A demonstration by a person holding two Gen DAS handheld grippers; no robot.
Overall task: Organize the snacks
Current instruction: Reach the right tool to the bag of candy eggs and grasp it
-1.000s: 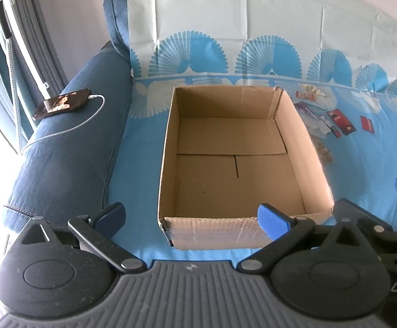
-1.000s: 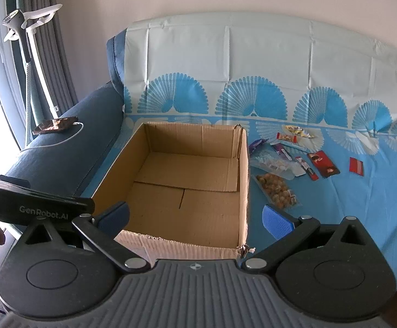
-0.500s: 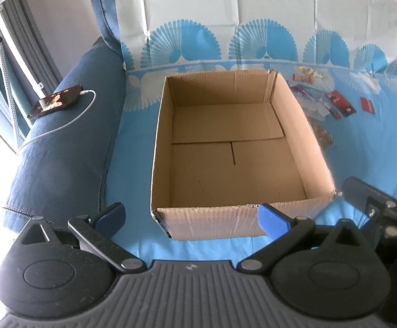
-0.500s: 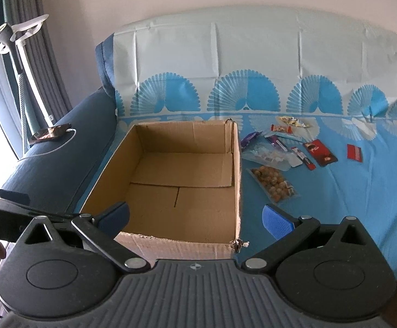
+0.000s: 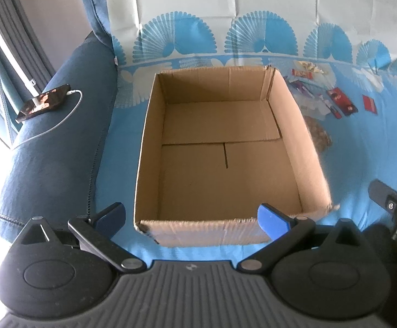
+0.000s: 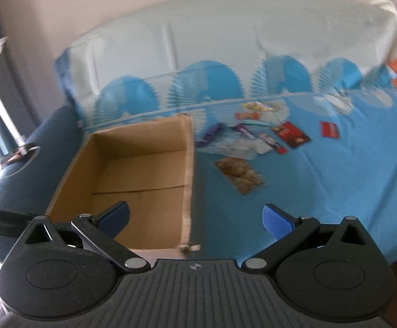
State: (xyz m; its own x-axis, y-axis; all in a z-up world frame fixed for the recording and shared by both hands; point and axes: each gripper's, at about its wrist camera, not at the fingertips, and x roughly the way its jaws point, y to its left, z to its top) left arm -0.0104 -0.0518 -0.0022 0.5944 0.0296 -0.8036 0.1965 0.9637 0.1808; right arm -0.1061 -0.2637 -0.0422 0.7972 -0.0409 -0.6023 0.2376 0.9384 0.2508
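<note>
Hovering over the cardboard box [image 5: 225,164] on the sofa [image 5: 51,147], left claw [image 5: 191,217] gaped apart; right claw [image 6: 195,218] too, snacks [image 6: 239,175] beside box.

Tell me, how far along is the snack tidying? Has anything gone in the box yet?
Nothing is packed yet. The cardboard box shows only its bare bottom. In hand: nothing, since the left gripper and right gripper are both open and hold nothing. Left to do: all of it. The snack packets, including a clear bag of round brown snacks, lie on the blue cover beside the box.
</note>
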